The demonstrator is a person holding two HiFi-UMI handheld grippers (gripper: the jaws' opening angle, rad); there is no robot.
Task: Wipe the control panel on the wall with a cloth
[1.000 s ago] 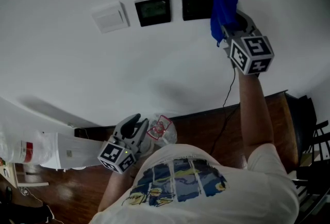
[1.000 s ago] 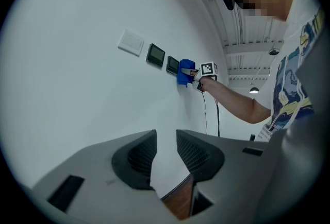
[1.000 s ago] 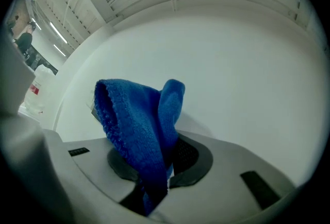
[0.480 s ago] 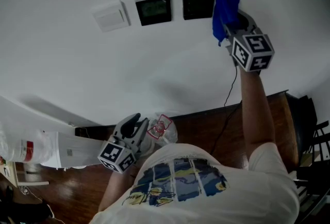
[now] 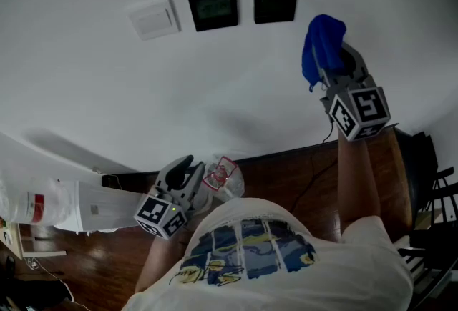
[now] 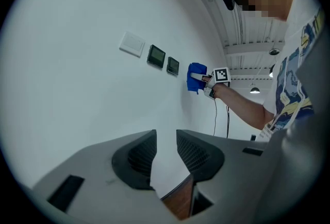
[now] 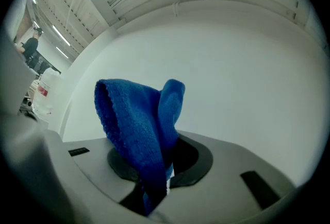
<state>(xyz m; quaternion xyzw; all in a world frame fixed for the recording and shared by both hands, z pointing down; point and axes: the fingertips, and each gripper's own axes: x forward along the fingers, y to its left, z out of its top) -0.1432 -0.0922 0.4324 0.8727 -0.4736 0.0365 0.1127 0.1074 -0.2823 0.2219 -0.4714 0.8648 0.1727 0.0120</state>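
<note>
Three plates sit in a row on the white wall: a white switch (image 5: 152, 17), a dark control panel with a screen (image 5: 213, 10) and a black panel (image 5: 275, 5). My right gripper (image 5: 335, 63) is shut on a blue cloth (image 5: 323, 48), held below and to the right of the black panel, apart from it. The cloth (image 7: 139, 130) fills the right gripper view and hides the right gripper's (image 7: 160, 164) fingertips. My left gripper (image 5: 190, 166) hangs low near the floor, slightly open and holding nothing. The left gripper (image 6: 166, 135) view shows both panels (image 6: 155, 56) and the cloth (image 6: 196, 78).
A crumpled plastic wrapper (image 5: 223, 179) lies on the wooden floor (image 5: 286, 177) by the left gripper. A white container with a red label (image 5: 36, 209) sits at the far left. A black cable (image 5: 320, 132) runs down the wall. Dark furniture (image 5: 429, 159) stands at right.
My right gripper, with the cloth, has come off the black panel's right edge and moved down and to the right. The left gripper has stayed where it was.
</note>
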